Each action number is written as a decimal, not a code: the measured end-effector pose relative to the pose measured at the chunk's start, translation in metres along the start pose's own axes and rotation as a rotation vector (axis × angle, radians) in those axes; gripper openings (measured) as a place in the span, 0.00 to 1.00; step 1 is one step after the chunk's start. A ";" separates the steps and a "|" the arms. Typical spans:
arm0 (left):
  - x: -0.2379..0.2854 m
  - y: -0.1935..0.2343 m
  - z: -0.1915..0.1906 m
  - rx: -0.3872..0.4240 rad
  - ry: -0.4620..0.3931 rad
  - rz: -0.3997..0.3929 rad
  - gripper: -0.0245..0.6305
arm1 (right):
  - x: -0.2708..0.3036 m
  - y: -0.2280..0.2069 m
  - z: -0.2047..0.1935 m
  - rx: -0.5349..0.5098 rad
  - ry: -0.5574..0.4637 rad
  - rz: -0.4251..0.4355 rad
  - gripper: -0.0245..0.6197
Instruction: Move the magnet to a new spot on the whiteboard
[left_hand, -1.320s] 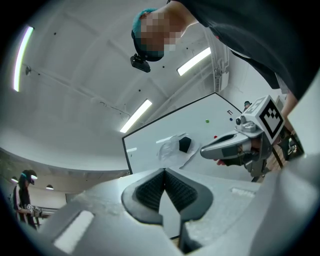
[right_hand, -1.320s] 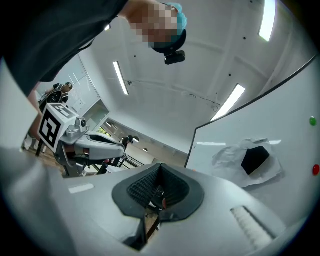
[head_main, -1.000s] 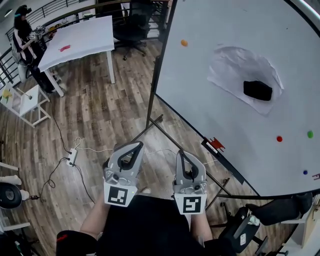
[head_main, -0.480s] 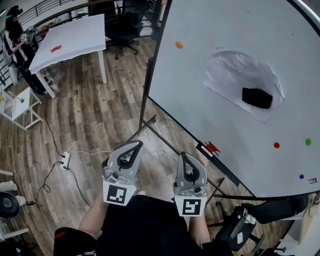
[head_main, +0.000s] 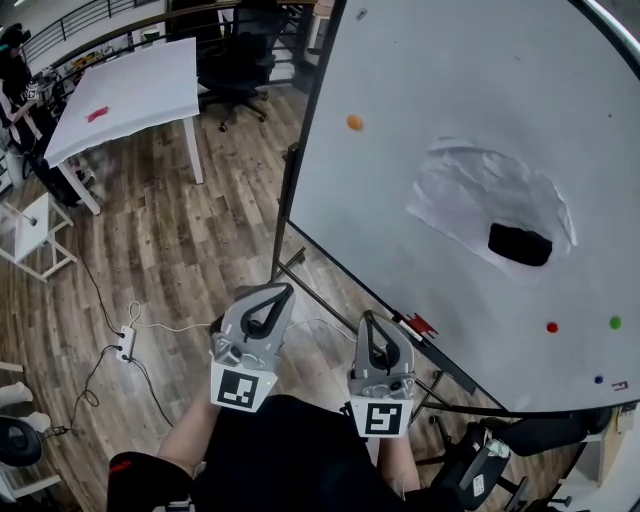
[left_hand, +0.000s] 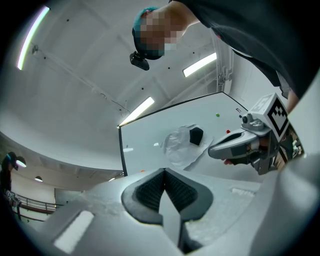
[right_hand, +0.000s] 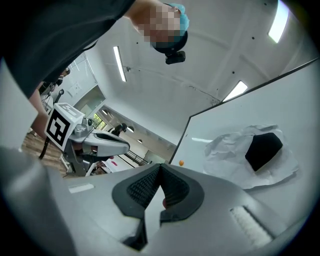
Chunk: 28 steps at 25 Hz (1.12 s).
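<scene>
The whiteboard (head_main: 450, 90) stands at the right on a wheeled frame. On it are an orange magnet (head_main: 354, 122), a red magnet (head_main: 551, 327), a green magnet (head_main: 615, 322) and a blue magnet (head_main: 598, 380). A black block (head_main: 519, 244) pins a crumpled paper sheet (head_main: 480, 195) to the board. My left gripper (head_main: 268, 292) and right gripper (head_main: 372, 322) are held close to the body, pointing upward, well short of the board. Both are shut with nothing between the pads (left_hand: 150, 190) (right_hand: 142, 187). The orange magnet (right_hand: 180, 162) shows small beyond the right gripper's jaws.
A red clip (head_main: 420, 324) sits on the board's lower rail. A white table (head_main: 130, 85) and black office chairs (head_main: 235, 60) stand at the back left. A power strip with cables (head_main: 125, 343) lies on the wooden floor. Another person (head_main: 15, 60) stands at far left.
The head view has shifted, so the whiteboard and its magnets sit lower and more to the left in the picture. Both grippers stay shut and nearly still near the body.
</scene>
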<state>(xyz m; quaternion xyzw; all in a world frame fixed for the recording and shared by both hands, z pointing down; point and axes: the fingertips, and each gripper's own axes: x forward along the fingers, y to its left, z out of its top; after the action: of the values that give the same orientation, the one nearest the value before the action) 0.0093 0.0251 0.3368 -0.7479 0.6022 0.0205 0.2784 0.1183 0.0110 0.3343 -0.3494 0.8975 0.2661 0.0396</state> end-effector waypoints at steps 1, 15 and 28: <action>0.007 0.005 -0.003 -0.002 -0.005 -0.002 0.04 | 0.007 -0.002 -0.002 -0.006 0.007 -0.002 0.04; 0.110 0.044 -0.048 -0.050 -0.073 -0.146 0.04 | 0.083 -0.050 -0.040 -0.048 0.087 -0.143 0.04; 0.171 0.070 -0.081 -0.091 -0.134 -0.253 0.04 | 0.122 -0.070 -0.066 -0.085 0.171 -0.297 0.04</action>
<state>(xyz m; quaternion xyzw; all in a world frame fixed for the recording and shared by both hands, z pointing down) -0.0324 -0.1714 0.3154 -0.8266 0.4818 0.0624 0.2841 0.0796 -0.1397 0.3276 -0.5007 0.8241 0.2646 -0.0128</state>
